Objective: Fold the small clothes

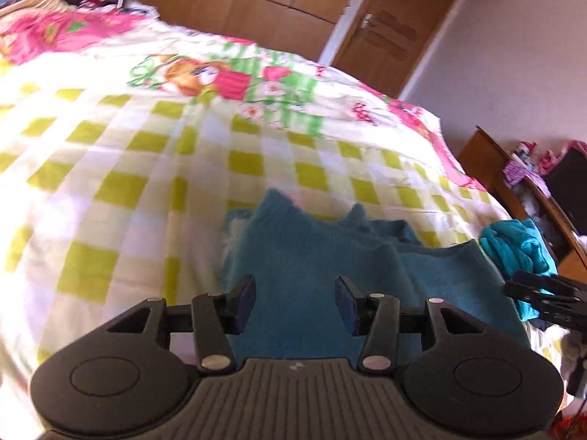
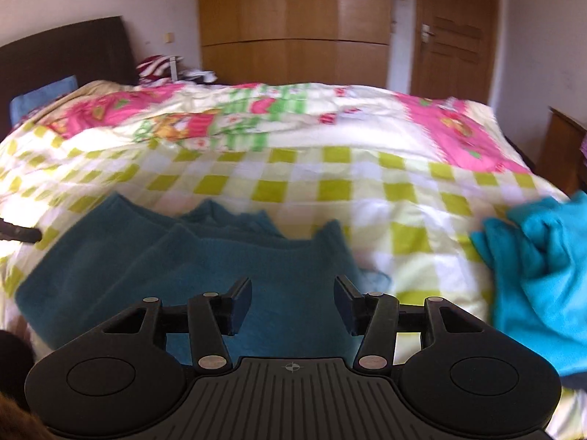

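A dark teal knitted garment (image 1: 312,256) lies partly folded on the bed, near its front edge. My left gripper (image 1: 296,304) hovers just above it, open, with nothing between the pads. In the right wrist view the same garment (image 2: 176,267) spreads to the left, and my right gripper (image 2: 293,304) stands open over its right part, also with nothing between its pads. A brighter turquoise garment (image 2: 543,264) lies crumpled to the right. It also shows in the left wrist view as a turquoise heap (image 1: 521,245), with the right gripper's fingers (image 1: 539,289) in front of it.
The bed carries a quilt (image 2: 330,183) in green checks and pink cartoon prints. Behind it stand a wooden wardrobe (image 2: 293,18) and a door (image 2: 455,36). A dark headboard (image 2: 66,55) is at the far left. A cluttered wooden dresser (image 1: 532,183) stands to the right.
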Demonstrator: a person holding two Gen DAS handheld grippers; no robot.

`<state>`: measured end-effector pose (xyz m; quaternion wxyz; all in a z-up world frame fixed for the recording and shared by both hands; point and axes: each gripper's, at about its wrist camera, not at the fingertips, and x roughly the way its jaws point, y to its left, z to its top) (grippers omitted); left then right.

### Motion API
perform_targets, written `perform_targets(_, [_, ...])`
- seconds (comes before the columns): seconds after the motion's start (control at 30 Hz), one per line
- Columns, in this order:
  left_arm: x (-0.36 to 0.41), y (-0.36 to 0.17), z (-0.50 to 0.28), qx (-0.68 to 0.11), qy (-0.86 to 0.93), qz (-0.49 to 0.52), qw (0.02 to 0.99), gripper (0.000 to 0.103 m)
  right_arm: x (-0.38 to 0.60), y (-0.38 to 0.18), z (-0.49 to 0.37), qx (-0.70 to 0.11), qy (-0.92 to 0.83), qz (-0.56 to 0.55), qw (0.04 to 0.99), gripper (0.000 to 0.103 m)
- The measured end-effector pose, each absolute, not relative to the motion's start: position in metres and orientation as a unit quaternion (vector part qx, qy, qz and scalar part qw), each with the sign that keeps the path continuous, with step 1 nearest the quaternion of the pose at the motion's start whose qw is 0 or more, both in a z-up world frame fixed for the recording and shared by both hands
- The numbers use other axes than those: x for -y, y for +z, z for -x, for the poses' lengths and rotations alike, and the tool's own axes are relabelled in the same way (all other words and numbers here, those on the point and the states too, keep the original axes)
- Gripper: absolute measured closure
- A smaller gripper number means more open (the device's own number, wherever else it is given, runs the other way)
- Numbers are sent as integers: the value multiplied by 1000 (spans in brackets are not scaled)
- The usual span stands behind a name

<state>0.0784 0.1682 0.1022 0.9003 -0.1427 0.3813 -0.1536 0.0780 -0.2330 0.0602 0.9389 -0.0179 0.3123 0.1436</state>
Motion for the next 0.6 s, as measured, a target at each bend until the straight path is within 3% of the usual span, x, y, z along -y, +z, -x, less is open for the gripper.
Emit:
perform_targets(0.23, [-105, 95, -177, -405, -282, -4, 870, 43, 158, 20, -191, -368, 288, 172, 867, 53])
perform_targets(0.37, [-90, 72, -202, -452, -333, -50, 826, 43, 158, -1, -221, -434, 347, 156, 816, 53])
perform_targets(0.43, [-83, 58, -205, -466, -322, -83, 820, 44, 160, -4, -225, -457, 348, 139, 806, 63])
perform_targets(0.5, [-80, 51, -201, -464, -320, -111, 818, 48, 161, -2, -219, -469, 346, 132, 801, 84])
perform_targets(0.6, [-82, 61, -195, -442, -316, -115, 831, 52, 166, 11, -203, -463, 340, 136, 807, 94])
